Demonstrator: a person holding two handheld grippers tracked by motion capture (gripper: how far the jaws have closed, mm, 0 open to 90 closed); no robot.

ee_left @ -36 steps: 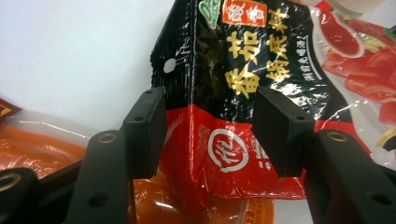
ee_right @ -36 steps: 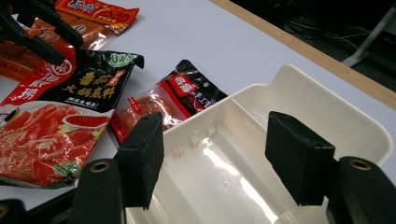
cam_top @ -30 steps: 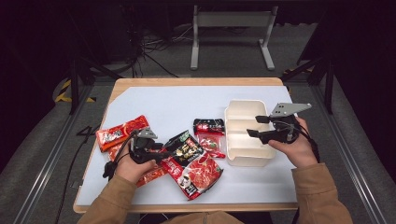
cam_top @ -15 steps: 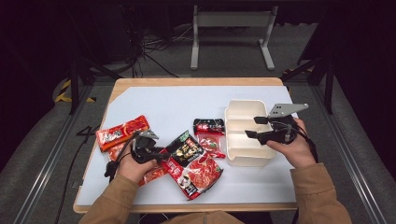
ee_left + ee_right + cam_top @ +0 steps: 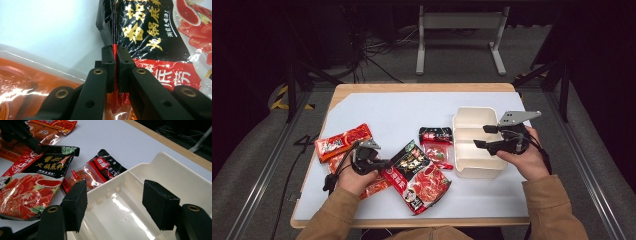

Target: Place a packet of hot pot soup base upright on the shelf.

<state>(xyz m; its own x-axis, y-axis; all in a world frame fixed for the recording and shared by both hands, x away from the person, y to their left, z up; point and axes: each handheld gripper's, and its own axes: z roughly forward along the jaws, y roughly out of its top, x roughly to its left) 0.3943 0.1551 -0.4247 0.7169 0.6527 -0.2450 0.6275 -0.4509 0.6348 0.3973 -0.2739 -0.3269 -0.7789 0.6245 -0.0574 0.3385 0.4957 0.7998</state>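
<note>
Dark lab, floor cables (image 5: 377,50), metal stand (image 5: 460,22), railed table (image 5: 422,90)

The orange packet (image 5: 27,82) runs off the frame's lower left edge (its print too blurred to read).

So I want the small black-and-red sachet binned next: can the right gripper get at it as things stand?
Probably yes. The right gripper hangs open over the white tray, and the small sachet lies uncovered just beside the tray; only the tray's wall stands between them.
</note>
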